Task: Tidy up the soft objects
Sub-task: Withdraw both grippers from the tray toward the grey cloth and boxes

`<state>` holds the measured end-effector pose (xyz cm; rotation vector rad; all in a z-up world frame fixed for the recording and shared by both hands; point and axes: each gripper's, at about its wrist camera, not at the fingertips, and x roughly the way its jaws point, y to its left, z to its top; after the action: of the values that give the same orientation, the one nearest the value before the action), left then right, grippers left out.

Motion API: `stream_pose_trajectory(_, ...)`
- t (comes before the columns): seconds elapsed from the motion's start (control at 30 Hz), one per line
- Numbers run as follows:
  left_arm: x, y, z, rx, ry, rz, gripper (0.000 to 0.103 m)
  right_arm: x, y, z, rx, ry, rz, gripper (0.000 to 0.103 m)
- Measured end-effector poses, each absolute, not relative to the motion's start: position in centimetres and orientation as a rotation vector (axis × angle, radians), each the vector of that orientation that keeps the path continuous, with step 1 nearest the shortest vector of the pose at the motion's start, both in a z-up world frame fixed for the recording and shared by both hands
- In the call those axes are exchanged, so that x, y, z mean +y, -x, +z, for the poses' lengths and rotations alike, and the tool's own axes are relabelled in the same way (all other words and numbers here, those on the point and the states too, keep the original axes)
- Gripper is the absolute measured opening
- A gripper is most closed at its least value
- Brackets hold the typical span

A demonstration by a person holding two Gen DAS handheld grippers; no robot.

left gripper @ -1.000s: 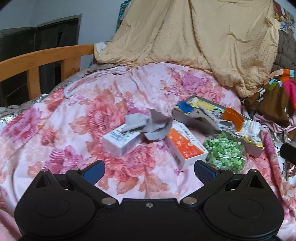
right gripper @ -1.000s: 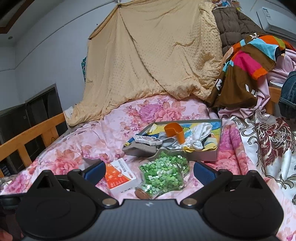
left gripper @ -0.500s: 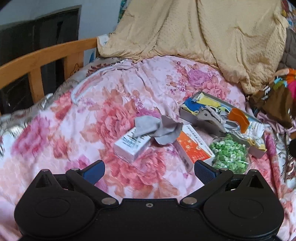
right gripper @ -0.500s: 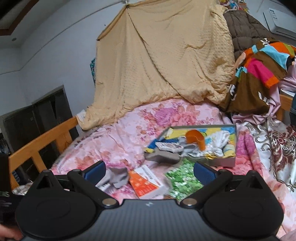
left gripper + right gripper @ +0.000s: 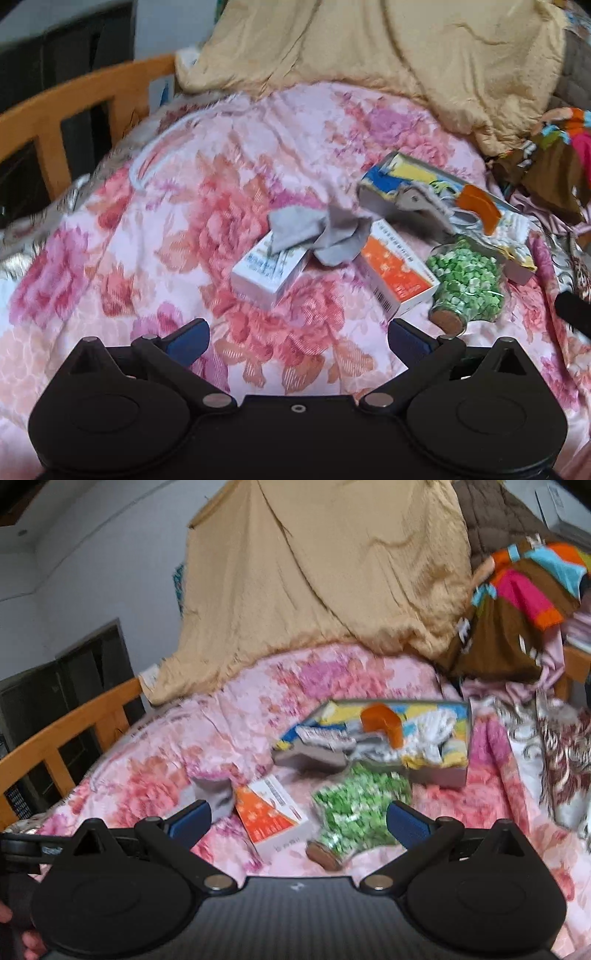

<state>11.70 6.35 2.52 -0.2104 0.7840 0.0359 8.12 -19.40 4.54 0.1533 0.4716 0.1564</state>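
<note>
Grey and crumpled, the soft cloth (image 5: pixel 325 236) lies on the pink floral bedspread (image 5: pixel 155 221), draped half over the small white carton (image 5: pixel 267 267) and touching the orange-and-white box (image 5: pixel 397 273) just beside it. Behind the cloth sits the shallow cardboard tray (image 5: pixel 373 201) of mixed items; beside the orange box lies the clear corked jar of green pieces (image 5: pixel 467 280). The left gripper (image 5: pixel 297 338) and right gripper (image 5: pixel 297 816) both hover short of the cloth, jaws wide and empty.

A pinch at the cloth could catch the white carton beneath and drag it along, or nudge the jar into rolling. The bedspread is soft and rumpled, so anything on it shifts easily. A tan quilt (image 5: pixel 314 572) is heaped behind the cloth, a wooden bed rail (image 5: pixel 74 99) off to one side.
</note>
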Motion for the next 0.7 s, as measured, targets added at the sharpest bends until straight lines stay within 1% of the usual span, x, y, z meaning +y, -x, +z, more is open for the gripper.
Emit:
stream_pose_trajectory(0.2, 7.8, -13.1, 1.7, 0.857, 0.333, 0.061, 0.102, -18.8, -10.8, 2.4, 0.567, -0.139, 0.146, 0.103)
stream_pose_trajectory(0.37, 8.5, -13.9, 0.9, 0.868, 0.342, 0.051, 0.102, -17.8, -13.3, 0.8, 0.637, -0.130, 0.137, 0.103)
stream_pose_trajectory(0.47, 8.7, -14.5, 0.6, 0.846, 0.310, 0.044, 0.102, -17.0, -14.7, 0.1, 0.684, -0.122, 0.136, 0.103)
stream_pose_trajectory(0.7, 8.8, -15.4, 0.3, 0.768, 0.218, 0.027, 0.102, -14.7, -17.4, 0.1, 0.714, -0.044, 0.196, 0.103)
